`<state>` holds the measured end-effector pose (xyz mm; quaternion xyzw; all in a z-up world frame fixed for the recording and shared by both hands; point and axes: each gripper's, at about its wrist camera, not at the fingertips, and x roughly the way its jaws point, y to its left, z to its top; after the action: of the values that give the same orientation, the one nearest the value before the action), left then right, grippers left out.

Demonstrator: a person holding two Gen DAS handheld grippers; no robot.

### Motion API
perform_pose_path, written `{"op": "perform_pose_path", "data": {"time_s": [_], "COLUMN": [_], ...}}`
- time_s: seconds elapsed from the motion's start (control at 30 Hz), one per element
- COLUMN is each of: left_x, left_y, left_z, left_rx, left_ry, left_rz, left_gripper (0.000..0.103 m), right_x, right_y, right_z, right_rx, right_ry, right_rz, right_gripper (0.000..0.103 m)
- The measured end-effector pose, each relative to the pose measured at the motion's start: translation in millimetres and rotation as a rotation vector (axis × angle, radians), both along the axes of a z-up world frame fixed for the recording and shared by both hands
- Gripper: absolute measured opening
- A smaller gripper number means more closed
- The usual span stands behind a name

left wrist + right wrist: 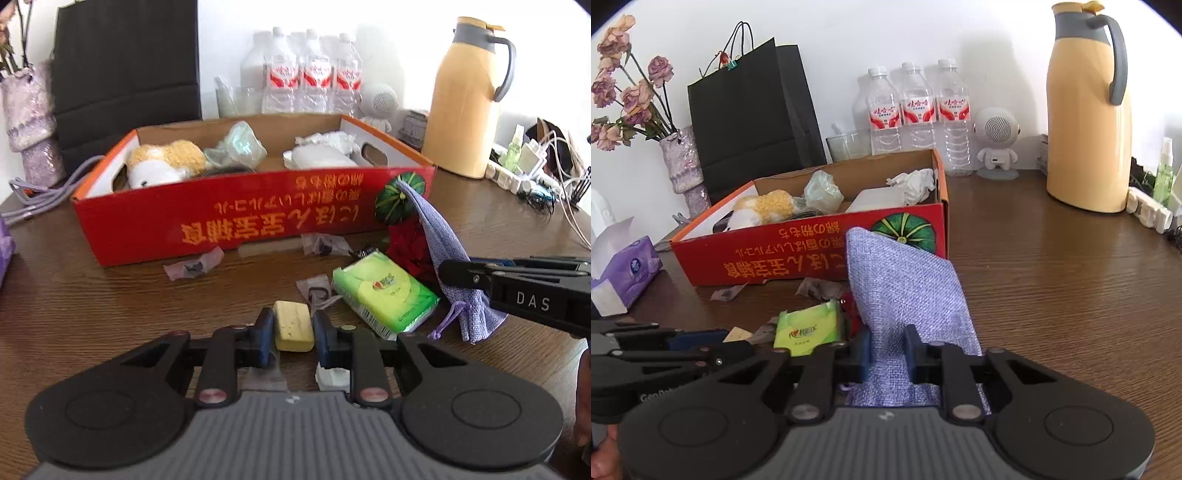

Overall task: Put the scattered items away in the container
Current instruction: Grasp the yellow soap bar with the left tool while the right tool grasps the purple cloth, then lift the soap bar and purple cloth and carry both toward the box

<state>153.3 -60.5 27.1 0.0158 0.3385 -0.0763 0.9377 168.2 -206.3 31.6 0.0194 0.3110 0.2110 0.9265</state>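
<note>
Left gripper sits nearest the lens, pads clamped on both sides of a yellow bar of soap lying on the wooden table. Right gripper pinches a lavender woven drawstring pouch, whose top corner stands up against the front wall of the red cardboard box.

Green tissue pack lies just beside the soap, between the two grippers, touching the pouch side (tight there). Small clear wrappers are scattered between the soap and the box front. Box is open-topped and near, already holding a plush toy, a crumpled plastic bag and white tissues.

Open room: bare table right of the box in the right wrist view, up to the yellow thermos jug. Back edge is crowded with water bottles, a black paper bag and a small white robot-shaped speaker.

Left wrist view alone shows the power strip with chargers and cables at far right, plus a white scrap under the gripper. Right wrist view alone shows the dried roses in a vase and a purple tissue box at the left edge.
</note>
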Motion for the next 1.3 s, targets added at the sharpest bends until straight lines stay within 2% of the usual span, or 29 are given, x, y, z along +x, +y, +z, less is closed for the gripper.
{"op": "perform_pose_path", "data": {"time_s": [0.1, 0.27, 0.33, 0.47, 0.57, 0.6, 0.63, 0.73, 0.77, 0.83, 0.87, 0.93, 0.97, 1.03, 1.07, 1.1, 1.2, 1.3], "left_x": [-12, -51, -71, -108, -127, -131, -135, -143, -143, -141, -140, -140, -140, -140, -140, -140, -140, -140], "left_y": [4, 21, 28, 32, 40, 42, 43, 40, 39, 38, 38, 36, 35, 34, 34, 35, 42, 41], "left_z": [10, 37, 40, 23, 12, 9, 7, 4, 4, 4, 3, 1, 0, 0, 0, 0, 0, 0], "left_rx": [-0.049, -0.093, -0.117, -0.069, -0.079, -0.085, -0.081, -0.047, -0.046, -0.051, -0.047, -0.034, -0.031, -0.024, -0.027, -0.037, -0.076, -0.079], "left_ry": [-0.029, -0.089, -0.086, -0.022, 0.025, 0.034, 0.037, 0.021, 0.018, 0.013, 0.013, 0.013, 0.009, 0.004, 0.002, 0.001, -0.004, -0.012], "left_rz": [-0.012, -0.006, -0.015, -0.004, 0.045, 0.059, 0.069, 0.074, 0.064, 0.053, 0.057, 0.063, 0.063, 0.060, 0.062, 0.067, 0.077, 0.069], "left_gripper": [0.024, 0.024, 0.024, 0.024, 0.024, 0.024, 0.024, 0.025, 0.030, 0.040, 0.052, 0.053, 0.053, 0.045, 0.031, 0.023, 0.022, 0.022], "right_x": [-1, -9, -17, -71, -116, -125, -131, -143, -145, -144, -142, -134, -131, -128, -128, -129, -129, -131], "right_y": [-3, -24, -27, -16, 2, 7, 9, 5, 1, -3, -2, 10, 16, 28, 33, 36, 37, 34], "right_z": [3, 15, 22, 43, 36, 28, 21, 14, 17, 25, 26, 24, 22, 17, 14, 12, 4, -1], "right_rx": [0.010, 0.116, 0.107, 0.026, -0.065, -0.091, -0.104, -0.045, -0.004, 0.043, 0.030, -0.035, -0.067, -0.133, -0.172, -0.203, -0.208, -0.191], "right_ry": [-0.002, -0.052, -0.075, -0.136, -0.076, -0.037, 0.003, 0.093, 0.098, 0.075, 0.061, 0.050, 0.051, 0.044, 0.041, 0.039, 0.071, 0.041], "right_rz": [0.000, -0.018, -0.008, 0.148, 0.288, 0.306, 0.315, 0.353, 0.368, 0.359, 0.347, 0.327, 0.318, 0.299, 0.287, 0.276, 0.286, 0.282], "right_gripper": [0.005, 0.004, 0.004, 0.004, 0.004, 0.006, 0.013, 0.025, 0.029, 0.051, 0.054, 0.056, 0.056, 0.064, 0.064, 0.064, 0.068, 0.070]}}
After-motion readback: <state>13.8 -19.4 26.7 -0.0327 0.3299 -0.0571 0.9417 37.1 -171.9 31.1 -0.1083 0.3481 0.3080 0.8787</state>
